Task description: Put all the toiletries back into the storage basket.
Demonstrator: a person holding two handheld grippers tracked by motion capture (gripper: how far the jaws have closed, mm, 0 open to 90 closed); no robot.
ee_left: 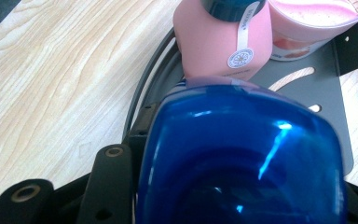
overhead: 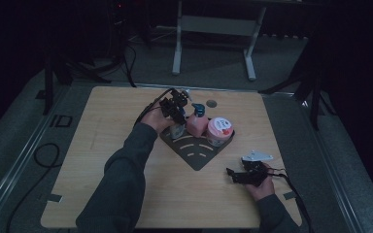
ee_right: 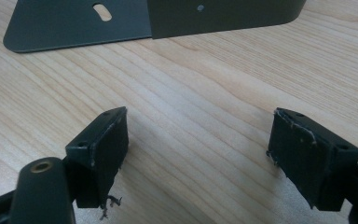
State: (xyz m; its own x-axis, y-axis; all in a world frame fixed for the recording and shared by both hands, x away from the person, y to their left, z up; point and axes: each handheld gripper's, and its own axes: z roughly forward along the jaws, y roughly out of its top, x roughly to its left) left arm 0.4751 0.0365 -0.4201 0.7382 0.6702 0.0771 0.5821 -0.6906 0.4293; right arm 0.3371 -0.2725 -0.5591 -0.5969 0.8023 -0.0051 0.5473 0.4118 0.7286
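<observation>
A dark metal tray [overhead: 199, 156] lies mid-table. On it stand a pink bottle [overhead: 196, 124] with a blue cap and a pink tub [overhead: 218, 129]. My left gripper [overhead: 177, 122] reaches down at the tray's left corner, shut on a translucent blue container [ee_left: 242, 154] that spans the gap between its jaws; one black finger [ee_left: 112, 182] lies against its side. The pink bottle [ee_left: 214, 42] and tub [ee_left: 307, 23] stand just beyond it. My right gripper [overhead: 231, 175] rests low near the table's front right, open [ee_right: 198, 149] over bare wood, with the tray's edge [ee_right: 74, 23] ahead.
A small round grommet [overhead: 211, 103] sits in the tabletop behind the tray. A white table frame [overhead: 213, 29] stands on the floor beyond. A cable [overhead: 43, 155] loops on the floor at the left. Bare wood lies left of the tray.
</observation>
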